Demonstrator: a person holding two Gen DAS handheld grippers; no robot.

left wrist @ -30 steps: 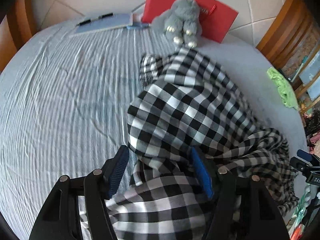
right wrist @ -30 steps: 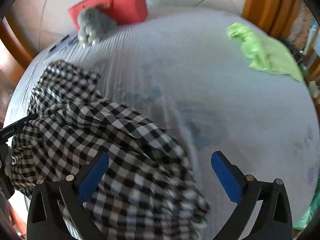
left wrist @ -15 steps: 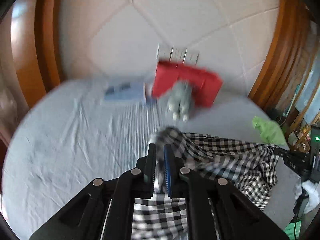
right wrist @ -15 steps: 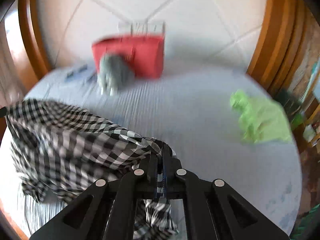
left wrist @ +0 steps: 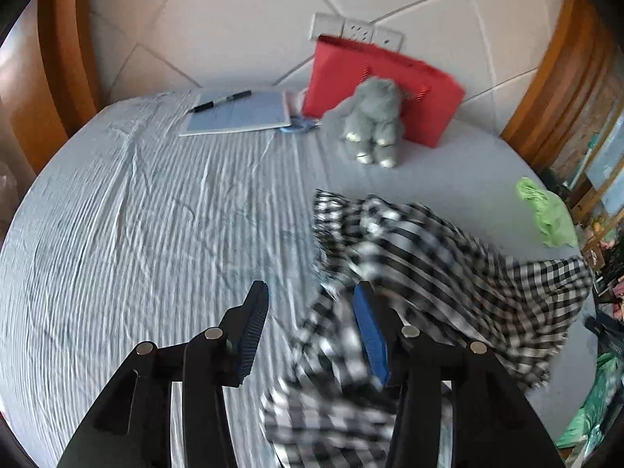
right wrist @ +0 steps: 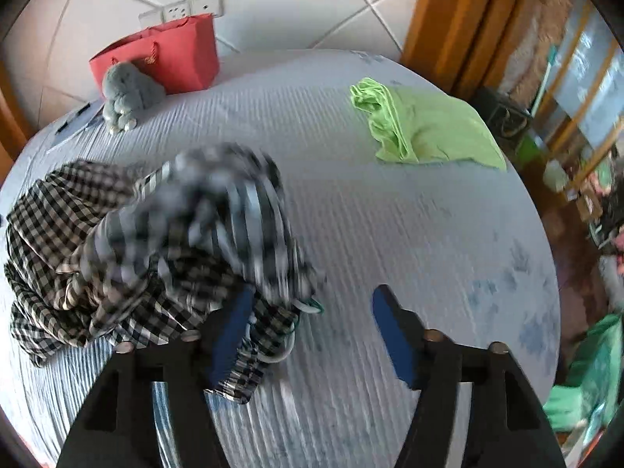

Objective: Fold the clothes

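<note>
Both grippers, left [left wrist: 308, 331] and right [right wrist: 312, 335], were opening, pads clear of the checked shirt [right wrist: 148, 241]. It was falling, blurred, in a heap near the bed's [right wrist: 390, 234] near edge, probably released for a better grasp.

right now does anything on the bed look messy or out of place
Yes: the checked shirt is a crumpled, blurred heap, not flat or folded, as both tools' jaws open. The green garment lies rumpled near the bed's far edge.
</note>
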